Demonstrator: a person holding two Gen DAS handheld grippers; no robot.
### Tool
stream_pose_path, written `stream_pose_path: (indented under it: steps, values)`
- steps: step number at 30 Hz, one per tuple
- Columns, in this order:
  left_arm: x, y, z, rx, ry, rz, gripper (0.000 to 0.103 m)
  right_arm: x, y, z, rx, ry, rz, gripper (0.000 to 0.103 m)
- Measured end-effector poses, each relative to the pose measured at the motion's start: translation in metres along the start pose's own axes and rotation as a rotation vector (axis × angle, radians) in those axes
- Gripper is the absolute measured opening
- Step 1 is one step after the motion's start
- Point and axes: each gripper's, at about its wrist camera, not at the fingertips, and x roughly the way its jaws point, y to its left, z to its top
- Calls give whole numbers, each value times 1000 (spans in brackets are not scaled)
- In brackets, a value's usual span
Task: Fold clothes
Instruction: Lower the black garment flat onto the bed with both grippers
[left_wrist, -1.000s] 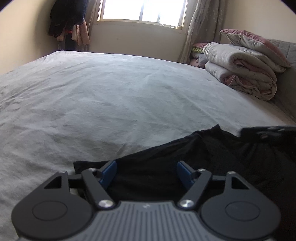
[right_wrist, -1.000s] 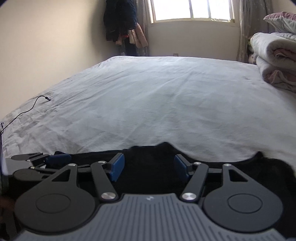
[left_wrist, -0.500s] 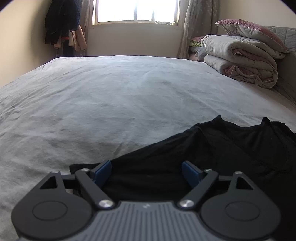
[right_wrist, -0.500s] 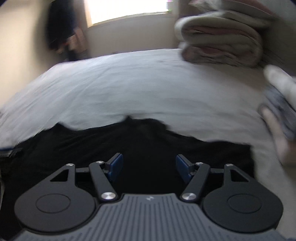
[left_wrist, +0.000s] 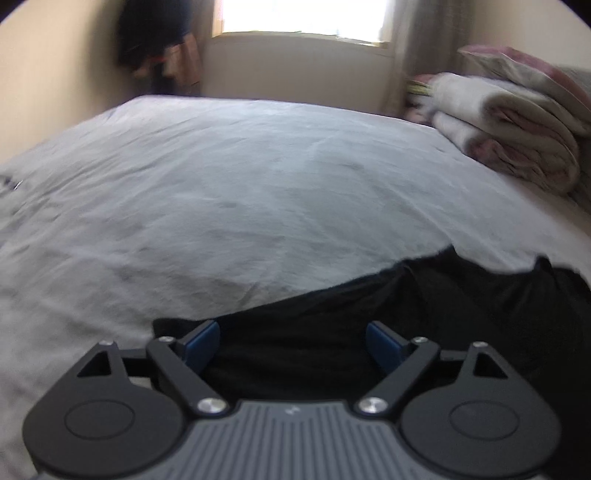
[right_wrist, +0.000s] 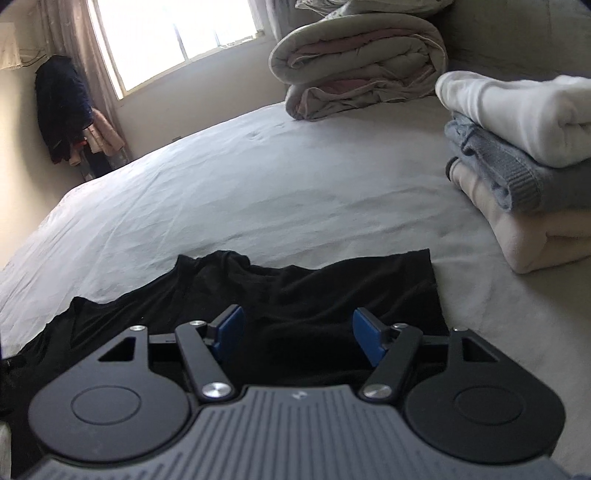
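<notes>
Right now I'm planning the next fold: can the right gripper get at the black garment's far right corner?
Probably yes. The right gripper stands open over the black garment, and nothing lies between it and that corner; the folded stack sits apart on the bedsheet.

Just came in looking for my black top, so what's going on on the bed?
A person is folding clothes with two hand-held tongs. A black top lies spread on the bed sheet. The left tongs have just opened wider and the right tongs are open too; both are above the top, gripping nothing. A stack of folded clothes sits to its right.
</notes>
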Motion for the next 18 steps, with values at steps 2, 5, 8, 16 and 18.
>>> stream_pose_path:
  steps: [2, 5, 8, 16, 18]
  values:
    - [-14, -4, 0, -27, 9, 28, 88, -4, -3, 1, -10, -10, -2, 72]
    - [-34, -16, 1, -31, 19, 60, 88, -7, -10, 4, -7, -18, -19, 74]
    - [-53, -31, -6, -20, -4, 48, 92, -4, -17, 4, 7, -7, -25, 74]
    - [-35, -43, -33, -65, -8, 73, 98, 3, -13, 1, -49, -7, -112, 77]
    - [-34, -44, -33, -52, 6, 98, 98, 7, -10, -1, -60, -6, -135, 77]
